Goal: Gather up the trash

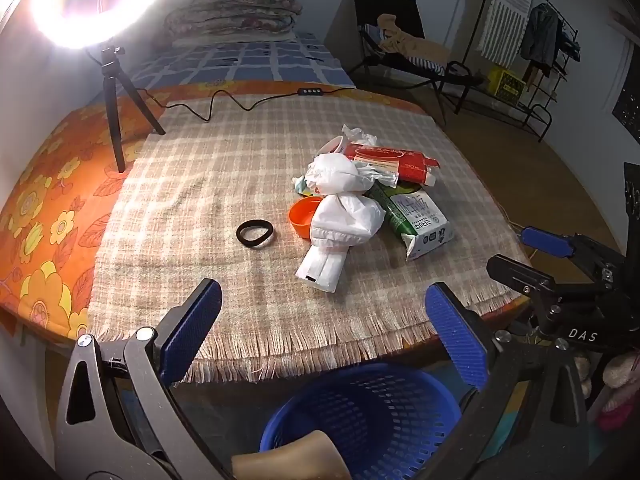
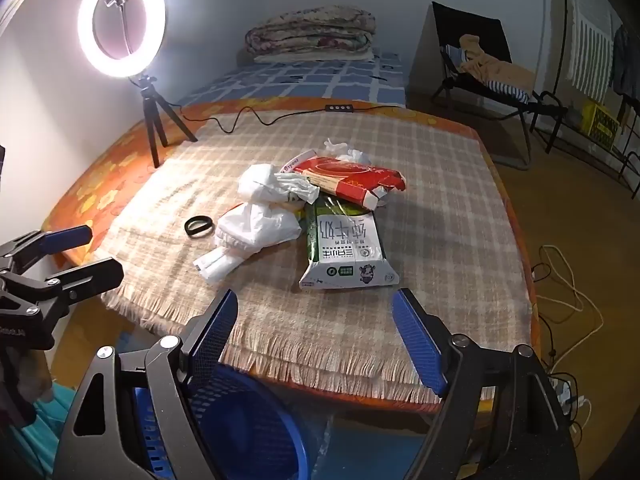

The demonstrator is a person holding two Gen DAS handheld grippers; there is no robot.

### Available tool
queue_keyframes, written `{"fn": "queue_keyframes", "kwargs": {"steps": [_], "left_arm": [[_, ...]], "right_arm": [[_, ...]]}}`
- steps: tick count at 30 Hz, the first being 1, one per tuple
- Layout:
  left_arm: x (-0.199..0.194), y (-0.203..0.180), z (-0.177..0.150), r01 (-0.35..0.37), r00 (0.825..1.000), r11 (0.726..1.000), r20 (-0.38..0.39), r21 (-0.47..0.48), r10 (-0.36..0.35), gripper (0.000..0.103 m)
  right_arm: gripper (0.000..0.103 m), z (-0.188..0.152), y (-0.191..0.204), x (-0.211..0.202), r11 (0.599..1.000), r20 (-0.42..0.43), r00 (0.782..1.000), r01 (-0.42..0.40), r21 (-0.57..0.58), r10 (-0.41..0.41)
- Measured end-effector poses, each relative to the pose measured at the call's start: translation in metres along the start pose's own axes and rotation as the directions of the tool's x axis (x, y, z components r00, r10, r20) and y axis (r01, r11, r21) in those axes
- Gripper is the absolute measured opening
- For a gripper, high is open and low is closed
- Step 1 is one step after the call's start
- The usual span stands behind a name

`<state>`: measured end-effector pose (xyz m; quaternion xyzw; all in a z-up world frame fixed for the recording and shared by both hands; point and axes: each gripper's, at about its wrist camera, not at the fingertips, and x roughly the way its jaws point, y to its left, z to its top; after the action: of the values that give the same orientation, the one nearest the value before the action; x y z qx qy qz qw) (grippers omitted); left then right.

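Note:
A heap of trash lies on the checked cloth (image 1: 224,184): crumpled white wrappers (image 1: 340,216) (image 2: 256,226), a flattened green and white milk carton (image 1: 420,216) (image 2: 346,252), a red box (image 1: 392,160) (image 2: 352,180), an orange cap (image 1: 304,216) and a black hair band (image 1: 254,233) (image 2: 199,226). A blue mesh basket (image 1: 360,412) (image 2: 248,420) stands on the floor below the table's near edge. My left gripper (image 1: 324,320) hangs open over the cloth's fringe, empty. My right gripper (image 2: 316,324) is open too, empty, just short of the milk carton.
A ring light on a black tripod (image 2: 154,120) stands at the back left, its cable (image 1: 224,102) running across the cloth. A bed with folded quilts (image 2: 312,36), a black chair (image 2: 480,60) and a clothes rack (image 1: 532,40) lie beyond. Cords (image 2: 560,280) trail on the floor at right.

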<state>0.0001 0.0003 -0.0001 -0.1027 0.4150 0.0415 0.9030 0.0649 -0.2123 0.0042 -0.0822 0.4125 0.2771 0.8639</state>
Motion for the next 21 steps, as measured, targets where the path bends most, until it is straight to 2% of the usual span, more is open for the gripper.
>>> {"fn": "queue_keyframes", "kwargs": {"steps": [9,21], "left_arm": [[0.004,-0.008,-0.002,-0.007,1.0,1.0,-0.008,0.002,0.007,0.103],[0.01,0.0,-0.008,-0.017,1.0,1.0,-0.01,0.002,0.017,0.103]], "right_arm": [[0.079,-0.002,-0.002,0.006,1.0,-0.044,0.999,-0.006,0.014,0.007],[0.08,-0.008,0.001,0.01,1.0,-0.079,0.997,0.008,0.011,-0.007]]}}
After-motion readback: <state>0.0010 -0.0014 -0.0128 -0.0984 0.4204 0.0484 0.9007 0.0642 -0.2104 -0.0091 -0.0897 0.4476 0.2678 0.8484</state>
